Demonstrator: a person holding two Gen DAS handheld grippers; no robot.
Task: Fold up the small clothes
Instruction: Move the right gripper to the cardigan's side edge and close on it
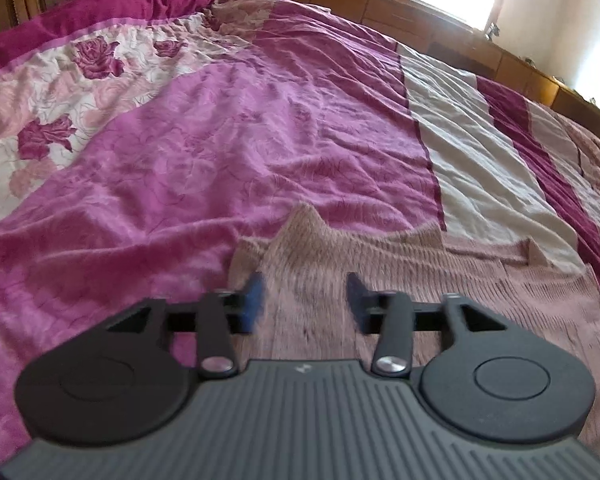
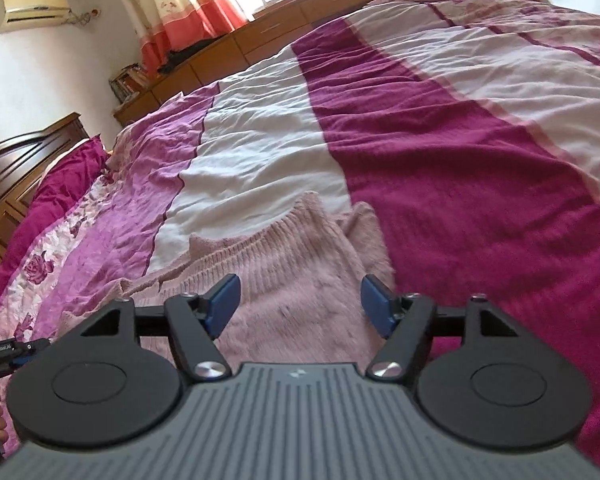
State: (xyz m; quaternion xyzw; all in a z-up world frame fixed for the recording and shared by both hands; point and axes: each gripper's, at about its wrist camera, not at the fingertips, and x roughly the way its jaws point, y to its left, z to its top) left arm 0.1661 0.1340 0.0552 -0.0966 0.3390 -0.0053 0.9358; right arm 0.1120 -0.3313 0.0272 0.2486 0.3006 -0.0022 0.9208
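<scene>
A pale pink ribbed knit sweater (image 1: 400, 280) lies spread on a crumpled magenta, rose-print and white striped quilt (image 1: 220, 152). In the left wrist view the left gripper (image 1: 305, 300) hangs over the knit, jaws parted, nothing pinched between its blue pads (image 1: 254, 300); a raised fold of the knit peaks at 12 o'clock from it. In the right wrist view the right gripper (image 2: 300, 306) stands wide apart above the sweater (image 2: 292, 264), pads clear of the cloth, with the dark magenta stripe at 3 o'clock
</scene>
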